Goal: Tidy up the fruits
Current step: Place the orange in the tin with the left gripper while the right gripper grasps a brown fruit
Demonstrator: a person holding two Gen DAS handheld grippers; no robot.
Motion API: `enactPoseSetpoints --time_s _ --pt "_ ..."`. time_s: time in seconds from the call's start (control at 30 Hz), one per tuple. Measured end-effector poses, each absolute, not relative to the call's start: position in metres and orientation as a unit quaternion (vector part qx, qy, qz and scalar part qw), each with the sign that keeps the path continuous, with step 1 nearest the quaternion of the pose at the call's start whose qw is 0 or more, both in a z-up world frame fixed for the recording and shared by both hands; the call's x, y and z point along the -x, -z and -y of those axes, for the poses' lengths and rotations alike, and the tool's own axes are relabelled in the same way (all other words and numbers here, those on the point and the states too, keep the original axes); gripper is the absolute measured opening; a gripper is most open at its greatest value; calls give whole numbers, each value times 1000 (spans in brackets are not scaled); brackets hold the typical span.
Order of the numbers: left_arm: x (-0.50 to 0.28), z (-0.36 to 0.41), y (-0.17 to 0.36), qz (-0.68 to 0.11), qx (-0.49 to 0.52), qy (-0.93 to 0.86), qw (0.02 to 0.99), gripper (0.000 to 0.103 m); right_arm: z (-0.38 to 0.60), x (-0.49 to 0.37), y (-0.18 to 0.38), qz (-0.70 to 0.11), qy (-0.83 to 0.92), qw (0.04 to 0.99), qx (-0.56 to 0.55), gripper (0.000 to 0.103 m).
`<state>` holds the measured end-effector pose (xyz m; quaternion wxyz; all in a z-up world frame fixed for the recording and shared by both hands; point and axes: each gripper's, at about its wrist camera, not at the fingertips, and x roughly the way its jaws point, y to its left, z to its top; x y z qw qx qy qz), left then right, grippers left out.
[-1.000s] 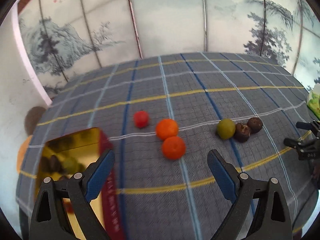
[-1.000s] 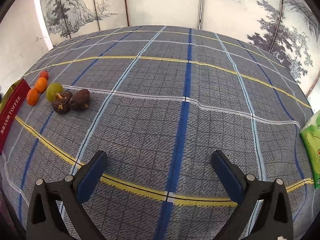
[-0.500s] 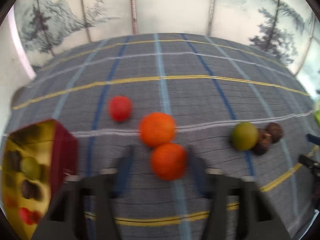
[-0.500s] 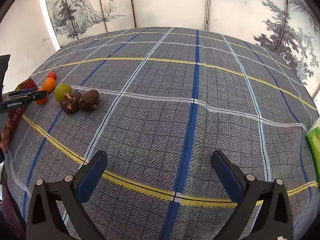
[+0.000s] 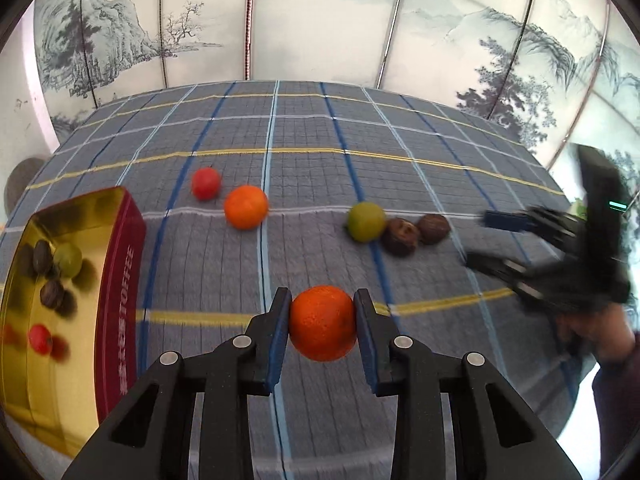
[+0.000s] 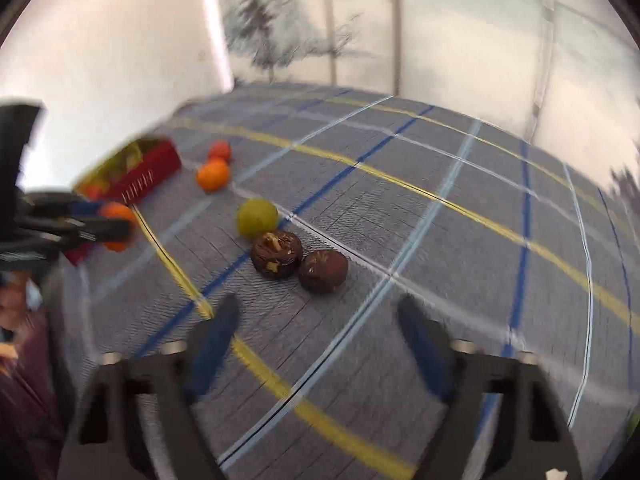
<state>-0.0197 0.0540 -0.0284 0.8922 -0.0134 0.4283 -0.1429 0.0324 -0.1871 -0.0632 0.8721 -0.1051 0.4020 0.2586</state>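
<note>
My left gripper (image 5: 322, 322) is shut on an orange (image 5: 322, 323), held just above the checked cloth. Farther back lie a second orange (image 5: 245, 206), a small red fruit (image 5: 205, 183), a green fruit (image 5: 365, 221) and two dark brown fruits (image 5: 401, 235). The gold-lined red tin (image 5: 120, 272) at the left holds several fruits. My right gripper (image 6: 318, 332) hovers just short of the two brown fruits (image 6: 322, 270); its jaws are closing with nothing between them. The right wrist view also shows the left gripper (image 6: 120, 220) with its orange (image 6: 116, 214), beside the tin (image 6: 148, 172).
The grey checked tablecloth (image 5: 320, 152) covers the whole table. A painted folding screen (image 5: 320, 20) stands behind it. A person's hand and dark sleeve (image 5: 608, 344) hold the right gripper at the right edge of the left wrist view.
My left gripper went forward to the near orange, shut on it and lifted it. My right gripper swung left toward the brown fruits, and its jaws have narrowed.
</note>
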Motion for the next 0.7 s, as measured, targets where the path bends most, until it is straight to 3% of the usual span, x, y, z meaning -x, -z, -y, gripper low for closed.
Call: enactPoseSetpoints --time_s 0.03,0.33,0.47,0.7 --pt "24 -54 26 -428 16 144 892 33 183 -41 67 -411 -261 865 119 47" --pt "49 -50 10 -414 -2 145 899 33 176 -83 81 -434 -324 830 132 47" --pt "52 -51 7 -412 8 149 899 33 171 -83 87 -437 -329 827 129 33" --pt "60 -76 -7 -401 36 133 906 33 203 -51 84 -436 -273 855 68 32"
